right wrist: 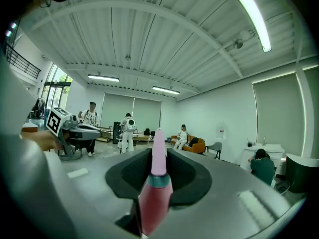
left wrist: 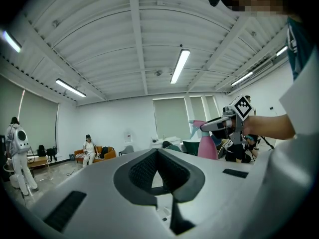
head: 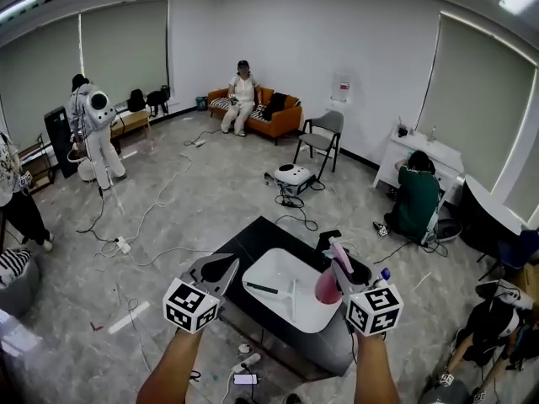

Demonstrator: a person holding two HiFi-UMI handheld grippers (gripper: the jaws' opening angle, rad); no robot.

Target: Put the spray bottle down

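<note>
Right gripper (head: 340, 269) is clamped on the neck of a pink plastic spray bottle (head: 327, 289) with a teal collar. Its jaws stand partly apart, one on each side of the neck. The bottle hangs roughly upright over the right end of a white, round-cornered shallow basin (head: 285, 314), which sits on a black rectangular surface (head: 256, 237). Left gripper (head: 229, 265) is held out over the surface's left edge, its jaws drawn together at the tips with nothing between them.

A slim black stick (head: 261, 288) lies in the basin to the left of the bottle. A small black object (head: 328, 241) stands on the surface just beyond the bottle. Loose cables (head: 160, 200) trail across the grey floor on the far side, near a low white round machine (head: 292, 175) and a grey chair (head: 322, 137). Further back is an orange sofa (head: 274, 118) with a person (head: 241, 95) seated on it. Another person in green (head: 417, 199) crouches at a white desk on the right.

The bottle's base cannot be told as touching or clear of the basin (the right gripper view cuts it off at the bottom edge, and in the head view the gripper's marker cube (head: 373, 310) crowds it). Both forearms run out of the frame's lower edge.
</note>
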